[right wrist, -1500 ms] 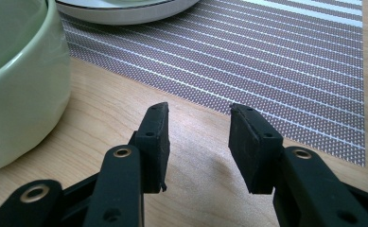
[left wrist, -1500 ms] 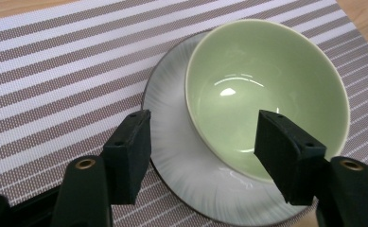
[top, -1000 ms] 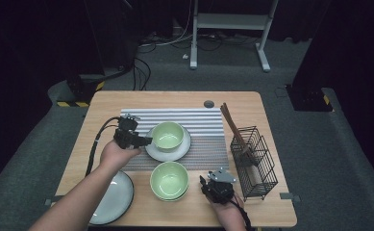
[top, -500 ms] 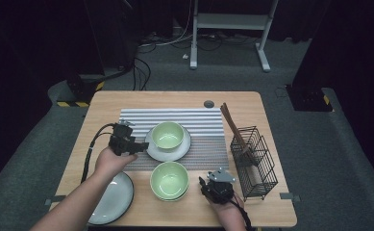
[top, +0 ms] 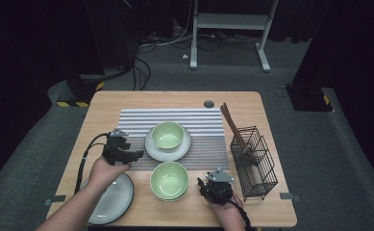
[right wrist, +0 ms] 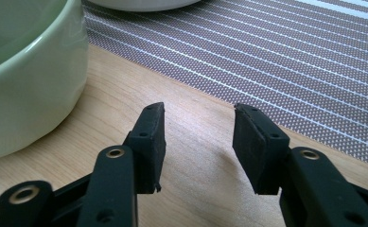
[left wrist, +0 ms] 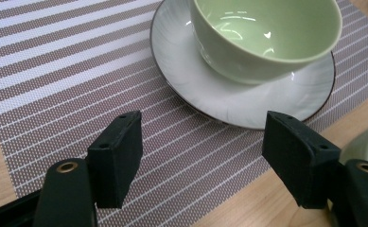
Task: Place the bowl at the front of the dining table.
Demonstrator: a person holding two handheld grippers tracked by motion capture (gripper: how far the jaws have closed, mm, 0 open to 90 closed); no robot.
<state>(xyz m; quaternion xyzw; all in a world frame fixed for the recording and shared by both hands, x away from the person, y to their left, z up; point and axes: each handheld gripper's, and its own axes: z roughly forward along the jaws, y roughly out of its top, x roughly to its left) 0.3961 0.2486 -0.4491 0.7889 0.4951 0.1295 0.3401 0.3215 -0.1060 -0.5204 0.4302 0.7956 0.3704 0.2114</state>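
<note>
Since the green bowl [top: 168,134] already sits upright on the white saucer [top: 152,149], mouth up and vertical axis square to the bench [top: 271,211], that place setting reads as complete. It lies just ahead of the left tongs [left wrist: 203,158], on the striped placemat [top: 136,120]. The left tongs are released, nothing between the pads. A second green bowl [top: 169,180] stands directly on the bench, just to the left of the right tongs [right wrist: 198,146], likewise upright. The right tongs have just been opening, with only bare wood between them. A grey plate [top: 112,202] lies under the left forearm, unused. Judged remaining: seating the second bowl on that plate. A wire basket [top: 254,163] holding chopsticks [top: 232,127] stands beyond the right tongs.
</note>
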